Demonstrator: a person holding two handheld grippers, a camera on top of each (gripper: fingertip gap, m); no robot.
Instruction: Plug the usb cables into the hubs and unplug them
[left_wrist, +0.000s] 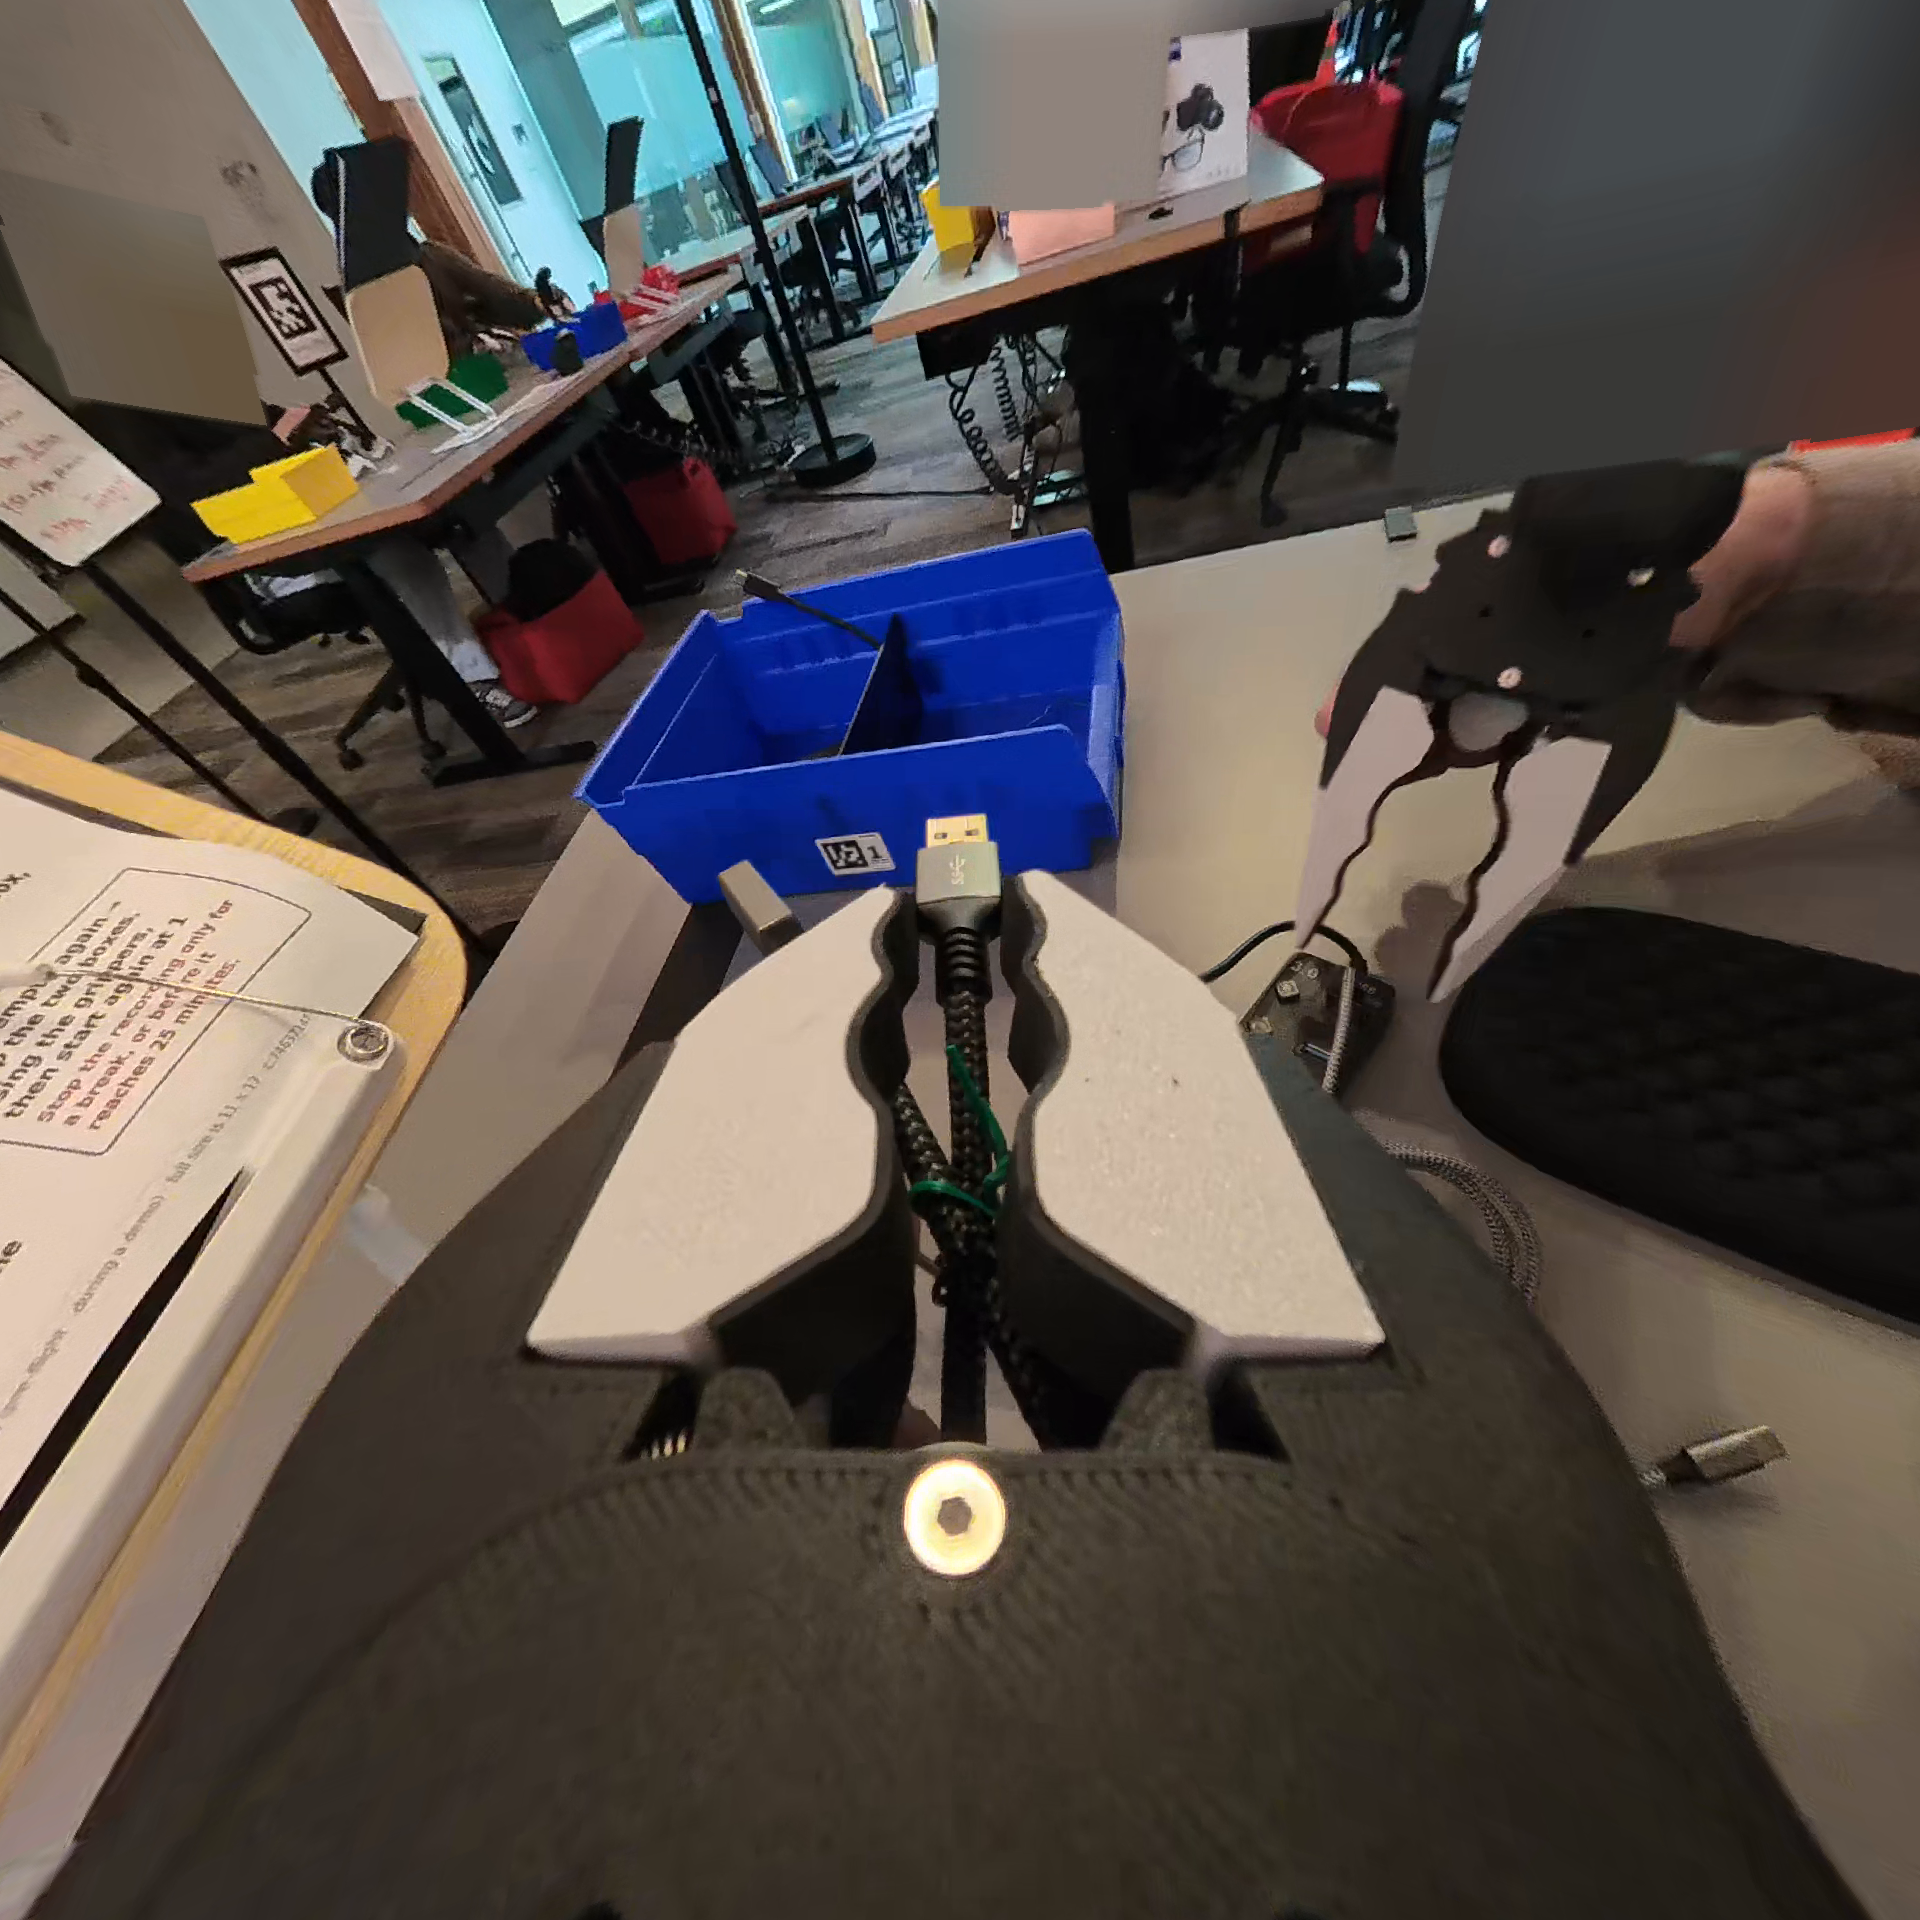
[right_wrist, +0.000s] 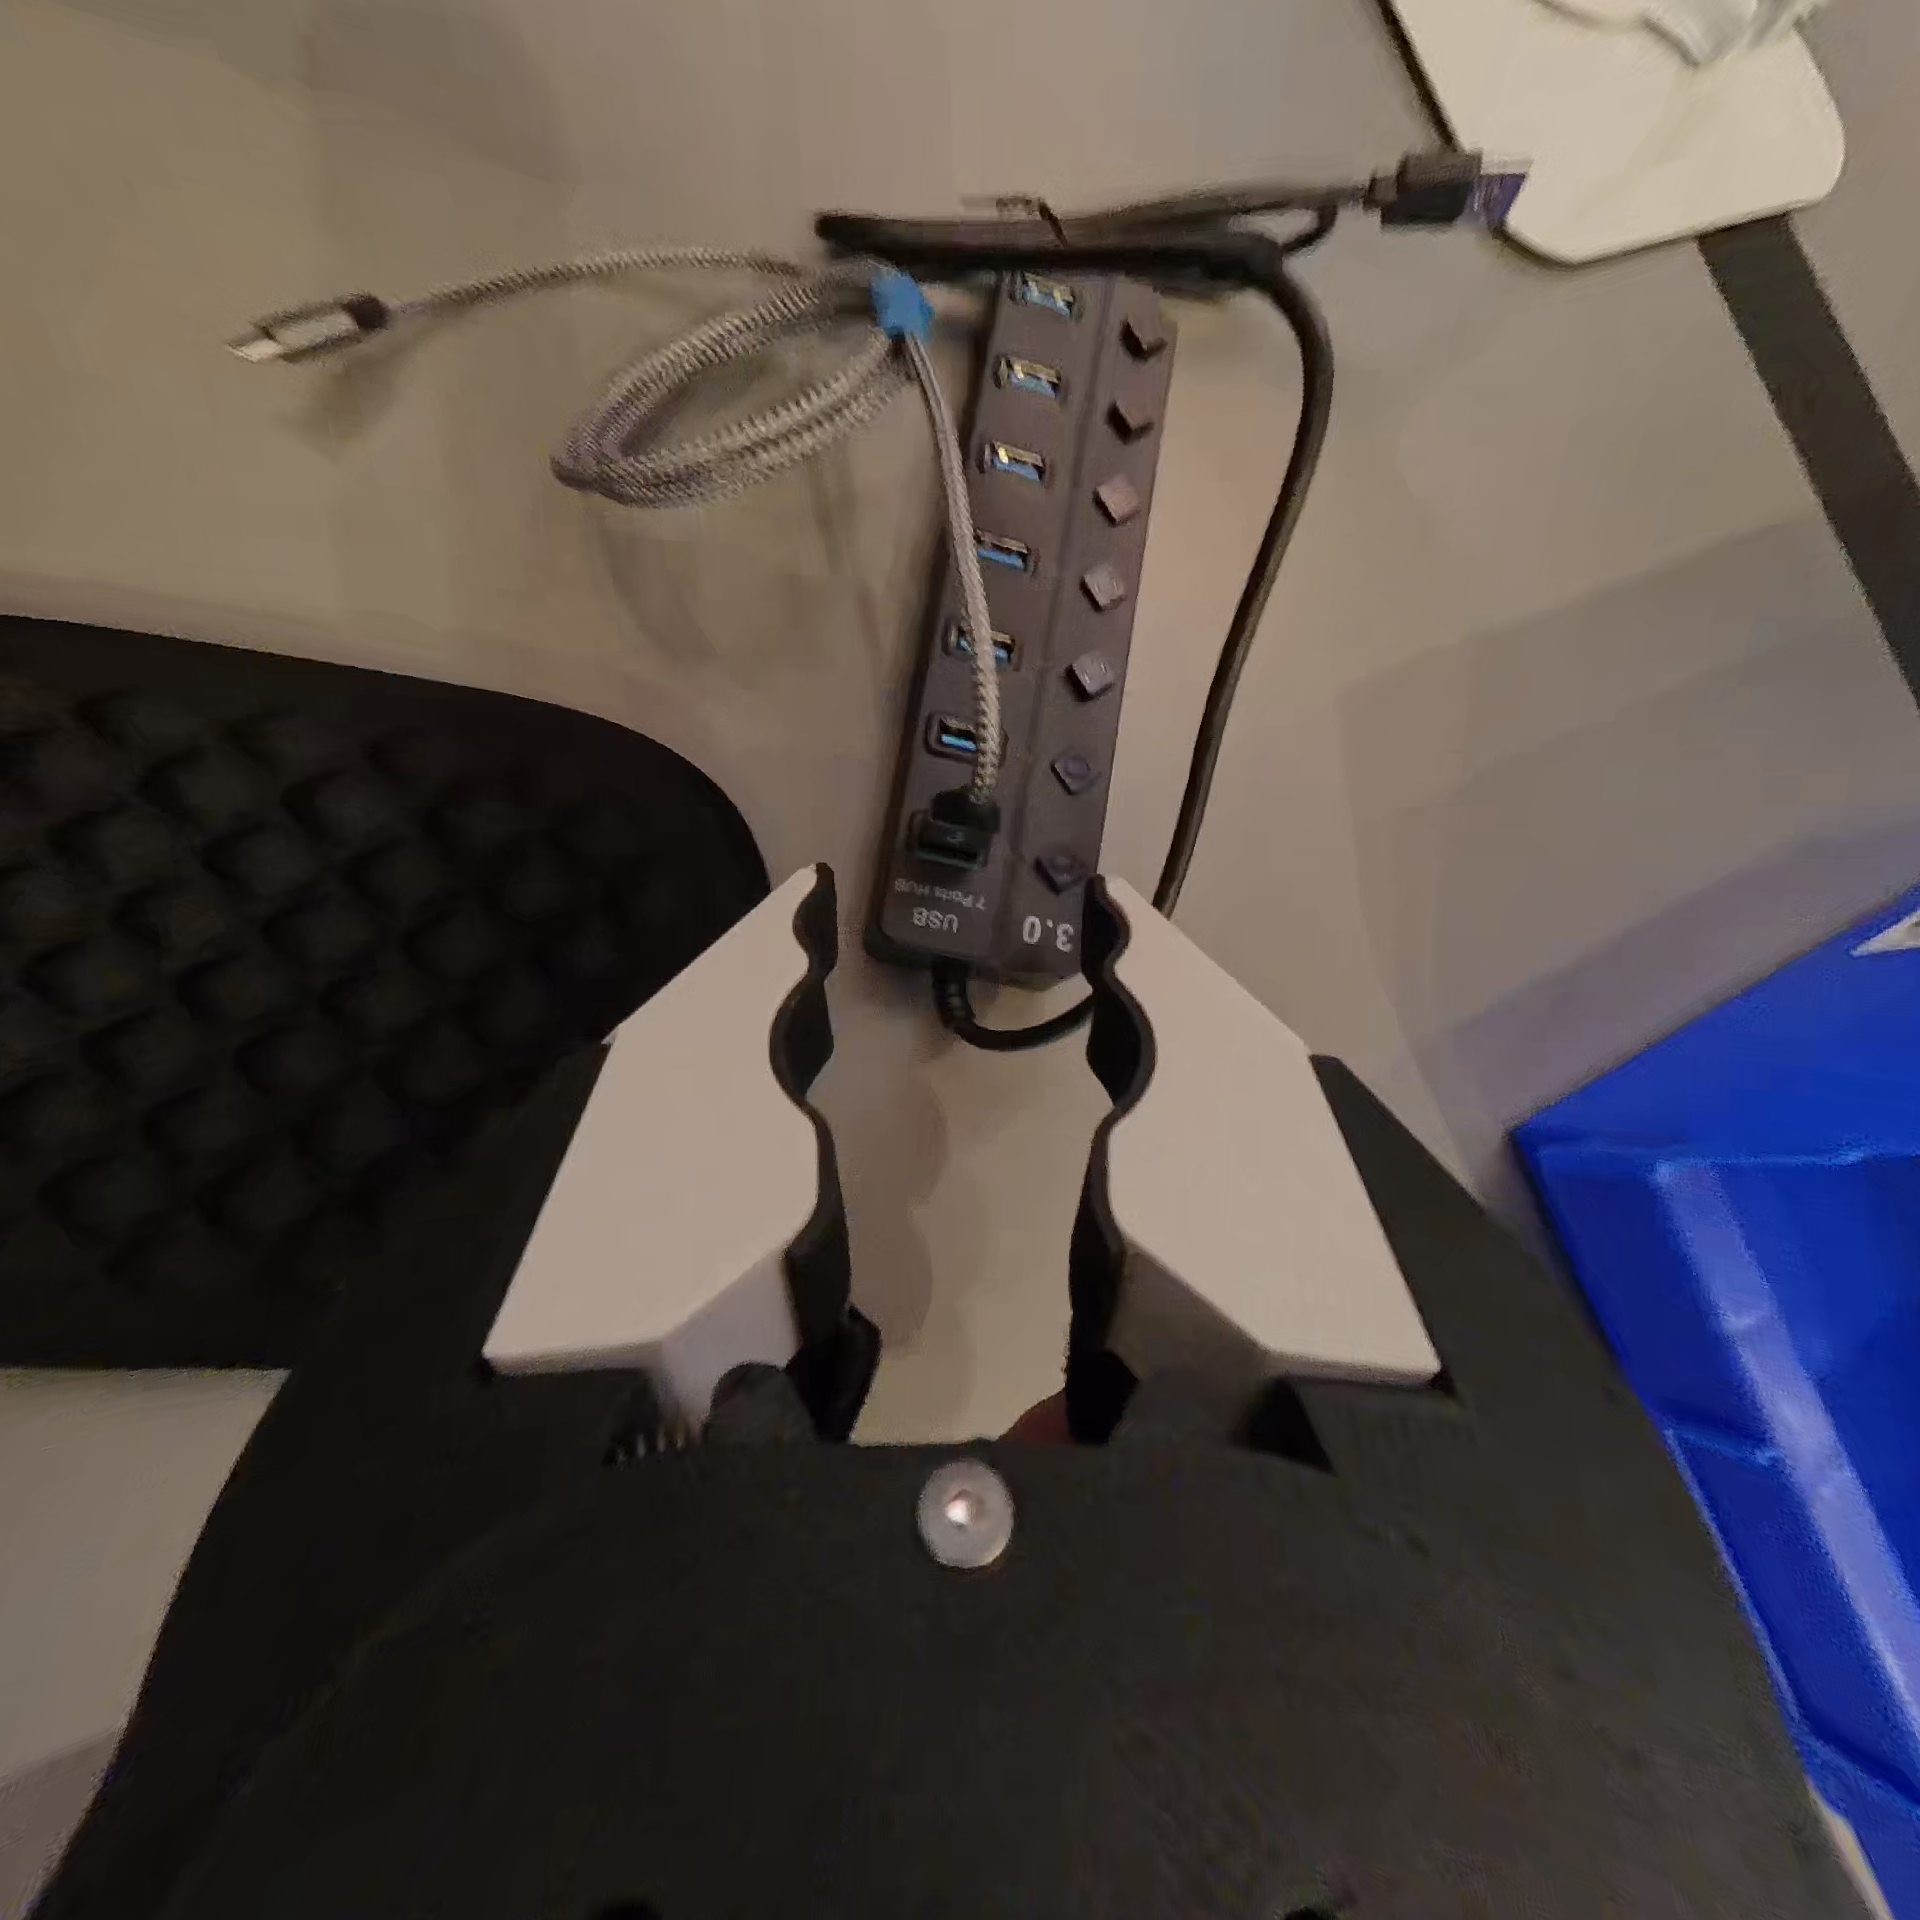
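**Plug carried toward the hub**

A black braided cable (left_wrist: 961, 997) is clamped in the left claw (left_wrist: 958, 914), plug forward; the right claw (right_wrist: 956, 914) is held empty and agape above the hub (right_wrist: 1039, 623) on the surface (right_wrist: 416, 156); alignment with a free port is judged next.

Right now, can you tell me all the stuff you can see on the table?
Black braided USB cable with silver plug: one, black, clamped in the left gripper, plug pointing forward.
Black multi-port USB hub: one, black with blue ports, flat on the table, ahead of the right gripper.
Grey braided cable: one, grey, coiled left of the hub, one end plugged into the hub's nearest port.
Blue plastic bin: one, blue, at the table's far edge.
Black textured mat: one, black, beside the hub.
White table: one, white, under everything.
Left gripper: one, shut on the cable.
Right gripper: one, open, empty.
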